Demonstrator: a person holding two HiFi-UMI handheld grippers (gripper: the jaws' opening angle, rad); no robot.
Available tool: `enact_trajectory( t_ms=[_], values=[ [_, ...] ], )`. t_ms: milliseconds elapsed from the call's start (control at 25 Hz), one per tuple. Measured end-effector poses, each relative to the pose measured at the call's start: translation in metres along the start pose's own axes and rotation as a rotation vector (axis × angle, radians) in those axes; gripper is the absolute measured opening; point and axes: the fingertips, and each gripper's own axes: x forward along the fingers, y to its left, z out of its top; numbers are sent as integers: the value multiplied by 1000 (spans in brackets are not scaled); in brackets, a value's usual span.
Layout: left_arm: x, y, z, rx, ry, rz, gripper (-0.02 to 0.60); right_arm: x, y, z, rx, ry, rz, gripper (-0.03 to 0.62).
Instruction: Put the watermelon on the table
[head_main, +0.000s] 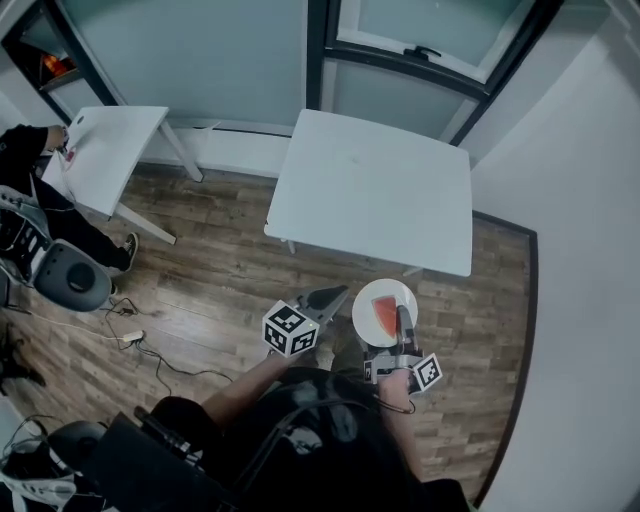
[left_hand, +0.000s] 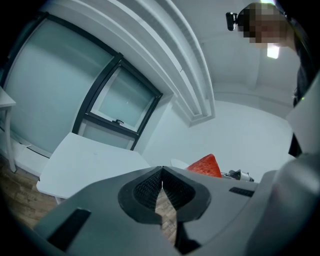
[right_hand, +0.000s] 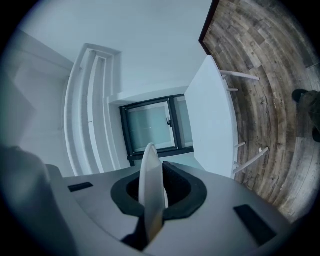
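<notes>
A red watermelon slice (head_main: 384, 316) lies on a small white plate (head_main: 372, 298), carried above the wooden floor just in front of the white table (head_main: 370, 190). My right gripper (head_main: 403, 326) is shut on the plate's near rim. In the right gripper view the plate (right_hand: 151, 180) stands edge-on between the jaws, and the table (right_hand: 210, 120) is ahead. My left gripper (head_main: 327, 298) is shut and holds nothing, to the left of the plate. In the left gripper view the closed fingertips (left_hand: 161, 176) meet. Beyond them are the watermelon (left_hand: 206, 166) and the table (left_hand: 95, 160).
A second white table (head_main: 110, 150) stands at the far left, with a person (head_main: 30, 190) seated beside it. A grey chair (head_main: 70, 275) and cables (head_main: 140, 345) lie on the floor at left. Glass panels run behind the tables, and a white wall (head_main: 580, 250) stands at right.
</notes>
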Motion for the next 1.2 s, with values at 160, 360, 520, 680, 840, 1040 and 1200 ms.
enact_trajectory(
  t_ms=[160,360,520,680,840,1040,1200],
  values=[
    [35,27,11,6,16,18,5,53,-13,21,18,20,-20,23],
    [86,61,39,-7,0,44,5,130,-23,49,4,70,-89,23],
    [130,82,71,25,-15,63,5,185,-8,77,-17,97,-69,23],
    [168,102,95,34,-38,113,5,223,-4,106,-12,123,-65,23],
    [190,125,104,30,-32,165,5,252,-21,125,-6,154,-93,23],
    [197,148,95,0,16,195,5,269,-55,131,21,147,-172,23],
    [212,181,105,-19,31,195,5,301,-68,131,12,147,-204,23]
  ],
)
